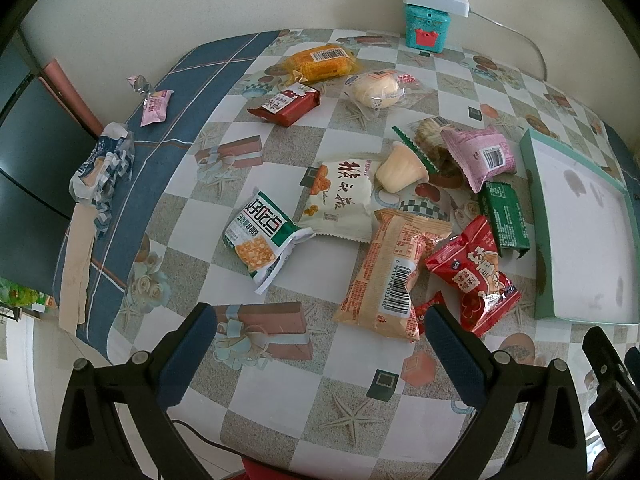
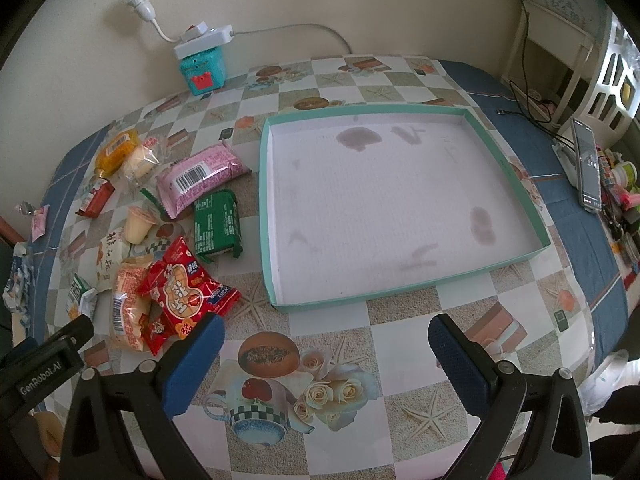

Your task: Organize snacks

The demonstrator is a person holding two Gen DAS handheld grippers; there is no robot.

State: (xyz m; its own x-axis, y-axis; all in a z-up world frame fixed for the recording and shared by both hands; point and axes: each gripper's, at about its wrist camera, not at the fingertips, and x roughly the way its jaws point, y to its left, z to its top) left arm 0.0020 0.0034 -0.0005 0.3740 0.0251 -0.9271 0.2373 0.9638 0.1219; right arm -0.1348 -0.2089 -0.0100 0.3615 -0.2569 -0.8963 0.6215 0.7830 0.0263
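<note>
1. Left wrist view: your left claw (image 1: 320, 344) is spread wide w/ nothing between its pads, hovering over bare table (image 1: 280, 392) near the front edge.
2. Same view: the snack pile lies ahead of that claw. Closest are the orange barcode pack (image 1: 394, 276) and the red bag (image 1: 474, 276), both just past the right pad, not touching it as far as you can tell. The green-white pack (image 1: 266, 236) and the white pouch (image 1: 344, 200) sit further ahead, centre.
3. Farther back: jelly cup (image 1: 402, 170) on its side, pink pack (image 1: 482, 156), dark green pack (image 1: 506, 216), maroon pack (image 1: 286, 104), yellow pack (image 1: 322, 62), clear-wrapped bun (image 1: 378, 90). Small pink sweet (image 1: 156, 106) lies apart on the blue cloth strip, left.
4. Teal tray (image 1: 540, 216) is at right, beside the dark green pack; what shows of its white floor holds no snacks.
5. Right wrist view: your right claw (image 2: 326, 344) is also wide open & holding nothing, over the table in front of the teal tray (image 2: 264, 200).
6. The tray's inside shows only grey stains, no packs in it.
7. Snacks are all left of the tray: red bag (image 2: 188, 288) just off the left pad, dark green pack (image 2: 216, 222) and pink pack (image 2: 202, 178) nearest the tray's left wall.
</note>
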